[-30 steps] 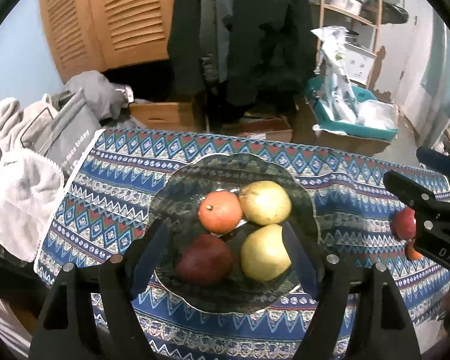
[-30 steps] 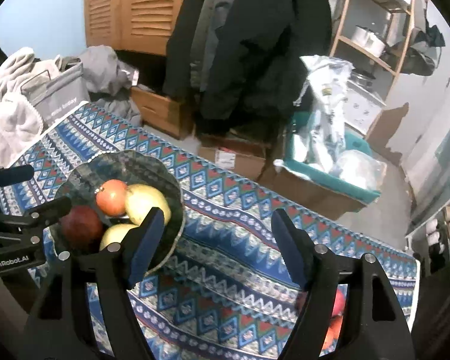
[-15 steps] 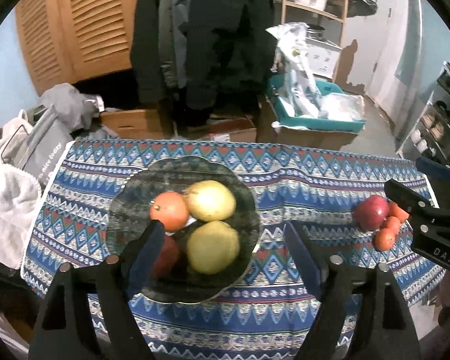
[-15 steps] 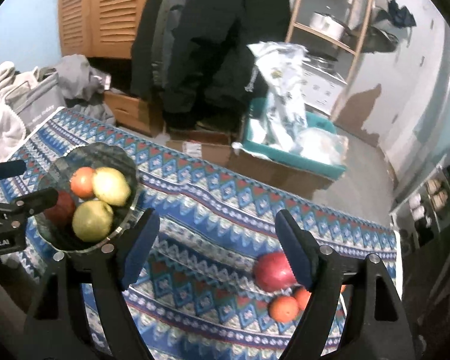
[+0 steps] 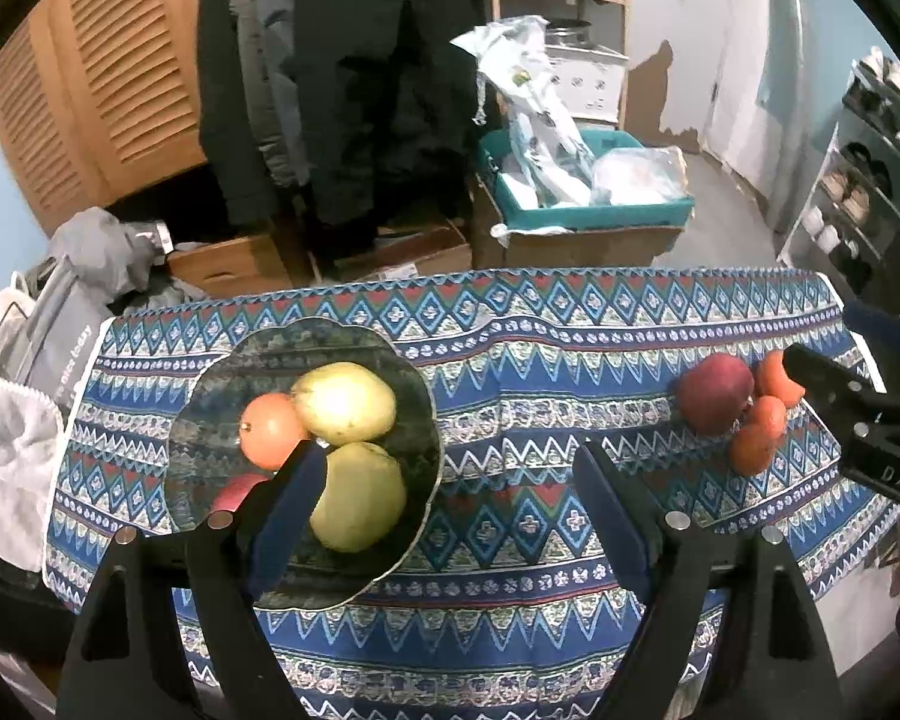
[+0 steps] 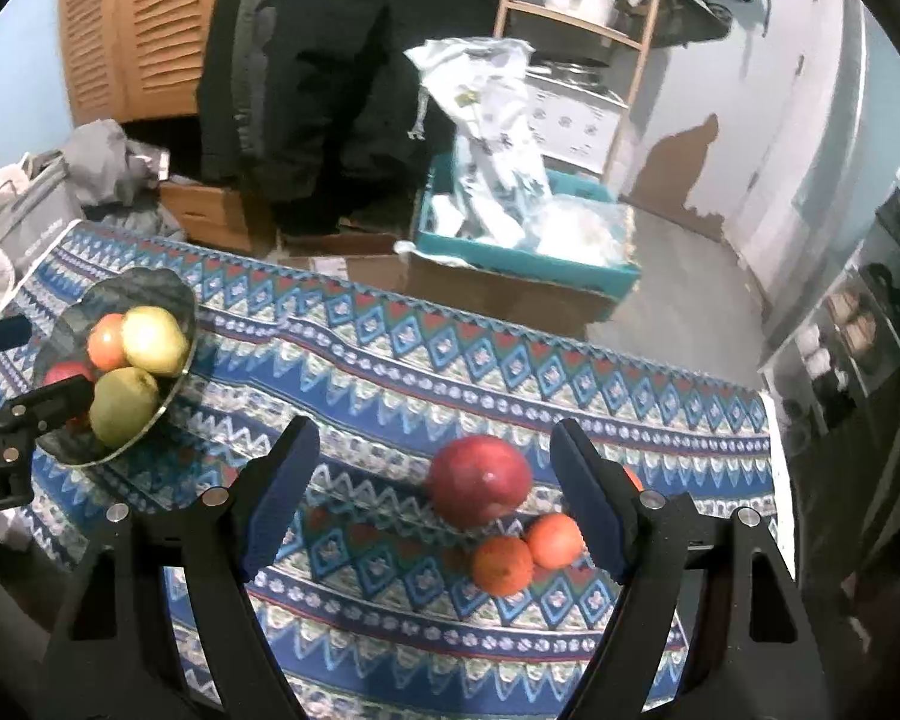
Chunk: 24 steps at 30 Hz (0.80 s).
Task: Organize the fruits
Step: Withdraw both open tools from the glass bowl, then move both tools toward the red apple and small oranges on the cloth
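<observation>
Left wrist view: my left gripper (image 5: 444, 486) has pulled back and swung right over the last second; its jaws are wide apart and hold nothing.
Bowl: the dark glass bowl (image 5: 417, 384) sat centred between my left fingers before; now it lies to the left, holding two yellow-green pears (image 5: 345, 402), an orange (image 5: 270, 429) and a red fruit (image 5: 234, 492) half hidden behind my finger.
Right wrist view: my right gripper (image 6: 435, 489) has moved off the bowl and now frames the loose fruit; jaws fully spread, empty.
Loose fruit: a red apple (image 6: 480, 480) lies on the patterned cloth (image 6: 390, 372) between my right fingers, with small oranges (image 6: 525, 549) touching it just in front.
Meaning: I judge the right gripper is lining up on the apple, to carry it across to the bowl.
Remaining: every loose piece is well apart from the bowl.
</observation>
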Tool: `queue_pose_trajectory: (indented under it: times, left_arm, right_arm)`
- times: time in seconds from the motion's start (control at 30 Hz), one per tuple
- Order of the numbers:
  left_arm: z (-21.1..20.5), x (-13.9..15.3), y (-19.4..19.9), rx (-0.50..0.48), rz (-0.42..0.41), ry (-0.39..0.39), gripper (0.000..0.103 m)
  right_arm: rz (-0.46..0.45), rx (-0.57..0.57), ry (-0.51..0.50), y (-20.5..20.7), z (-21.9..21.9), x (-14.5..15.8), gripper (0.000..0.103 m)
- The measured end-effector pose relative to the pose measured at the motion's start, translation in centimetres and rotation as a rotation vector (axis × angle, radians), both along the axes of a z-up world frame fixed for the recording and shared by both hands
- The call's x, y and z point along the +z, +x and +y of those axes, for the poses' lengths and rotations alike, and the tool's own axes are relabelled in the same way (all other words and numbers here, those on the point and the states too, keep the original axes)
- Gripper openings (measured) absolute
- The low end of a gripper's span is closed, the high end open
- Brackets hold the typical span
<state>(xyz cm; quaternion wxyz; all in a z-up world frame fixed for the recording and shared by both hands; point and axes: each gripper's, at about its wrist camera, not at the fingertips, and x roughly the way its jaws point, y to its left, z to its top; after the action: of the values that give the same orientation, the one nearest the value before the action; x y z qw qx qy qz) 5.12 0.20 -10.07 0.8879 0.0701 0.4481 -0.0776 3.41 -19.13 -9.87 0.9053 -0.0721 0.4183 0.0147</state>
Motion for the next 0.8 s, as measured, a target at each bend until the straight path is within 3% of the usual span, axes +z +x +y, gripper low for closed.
queue_pose_trajectory:
  times: [0.33, 0.8]
  left_arm:
    - [-3.6, -1.5, 0.2, -0.048, 0.010, 0.066, 0.086]
    - [-7.2, -4.9, 1.3, -0.090, 0.034, 0.128, 0.086]
  right_arm:
    - [0.030, -0.080, 0.011, -0.6, -4.1, -1.3, 0.079]
    - [0.205, -0.137, 0.054, -0.2, -7.7, -7.7, 0.079]
